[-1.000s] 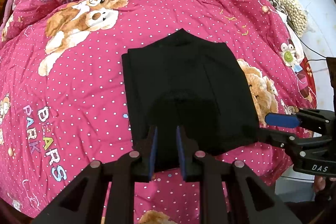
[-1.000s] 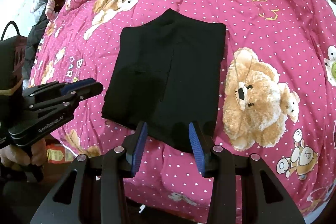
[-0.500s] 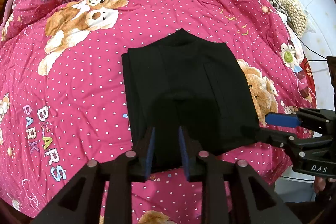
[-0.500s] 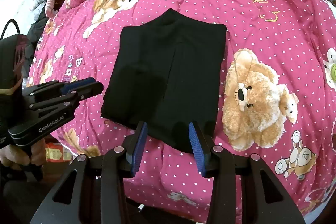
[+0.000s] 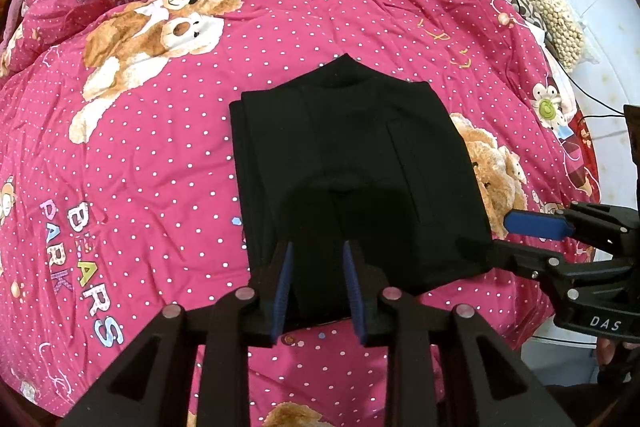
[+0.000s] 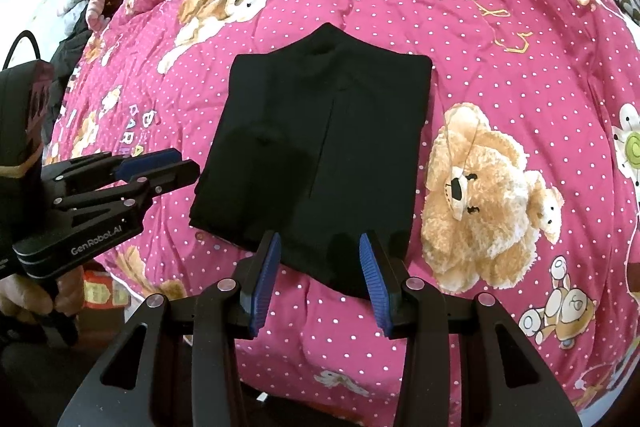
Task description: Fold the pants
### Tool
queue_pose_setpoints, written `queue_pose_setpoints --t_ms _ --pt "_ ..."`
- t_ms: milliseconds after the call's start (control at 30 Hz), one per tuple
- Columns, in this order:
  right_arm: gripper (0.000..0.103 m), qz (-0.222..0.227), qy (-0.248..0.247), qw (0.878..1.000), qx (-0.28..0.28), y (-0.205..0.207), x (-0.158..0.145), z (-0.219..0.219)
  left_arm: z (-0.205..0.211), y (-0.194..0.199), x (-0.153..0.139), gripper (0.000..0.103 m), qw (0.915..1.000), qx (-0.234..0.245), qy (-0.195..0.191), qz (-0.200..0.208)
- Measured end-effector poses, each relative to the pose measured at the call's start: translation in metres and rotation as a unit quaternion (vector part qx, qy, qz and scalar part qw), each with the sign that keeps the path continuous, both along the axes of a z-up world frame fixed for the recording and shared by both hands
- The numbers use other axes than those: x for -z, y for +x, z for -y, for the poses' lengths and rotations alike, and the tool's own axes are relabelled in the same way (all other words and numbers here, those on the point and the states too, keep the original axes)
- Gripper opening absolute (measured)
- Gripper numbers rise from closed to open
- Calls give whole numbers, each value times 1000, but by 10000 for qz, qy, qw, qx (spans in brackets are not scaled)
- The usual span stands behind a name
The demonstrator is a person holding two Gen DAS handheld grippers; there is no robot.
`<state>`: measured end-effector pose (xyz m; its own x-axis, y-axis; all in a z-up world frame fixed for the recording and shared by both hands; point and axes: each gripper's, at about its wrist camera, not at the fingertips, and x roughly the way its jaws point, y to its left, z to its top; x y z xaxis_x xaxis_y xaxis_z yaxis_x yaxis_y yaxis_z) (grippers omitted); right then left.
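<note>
Bright even daylight, soft shadows, strong fisheye bending, dark vignetted corners, sharp.

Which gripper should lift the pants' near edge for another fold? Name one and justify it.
Either could, but the right gripper looks slightly better placed: its open jaws stand wider astride the near edge of the folded black pants. The left gripper, jaws just opened, straddles the same edge more narrowly.

Pants plain black, no pattern. Quilt magenta-pink, small white polka dots, tan-and-white teddy bear prints, pastel multicolour lettering "BEARS PARK", yellow squiggles. Left tool black frame, blue ribbed pads, silver rivets. Right tool black frame, blue ribbed pads, silver rivets. White "DAS" and "GenRobot.AI" text on tool bodies.
</note>
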<state>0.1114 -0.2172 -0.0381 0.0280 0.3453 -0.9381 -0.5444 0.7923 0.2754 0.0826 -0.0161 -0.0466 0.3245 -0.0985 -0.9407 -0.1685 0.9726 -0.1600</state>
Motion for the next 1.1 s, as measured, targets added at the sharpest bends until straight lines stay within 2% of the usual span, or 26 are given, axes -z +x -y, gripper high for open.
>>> queue_pose_setpoints --t_ms 67,133,533,867,933,1000,1100 --pt "43 22 -4 10000 9 1 0 0 0 0 0 32 10000 -3 8 3" --pt "51 48 -9 10000 20 1 0 0 0 0 0 32 10000 -7 27 5" --pt "51 26 -32 10000 20 3 2 0 -4 3 -2 32 9999 -39 48 94" --pt "51 0 -37 10000 21 4 4 0 -8 4 0 32 9994 -230 -246 91" --pt "51 -5 -38 10000 25 4 5 0 -8 3 0 36 9994 -256 -216 95" --pt "51 -6 -38 10000 37 4 5 0 -9 2 -1 47 9992 -312 -192 131" --pt "51 -11 -34 10000 61 5 5 0 -10 1 -2 48 9992 -364 -120 147"
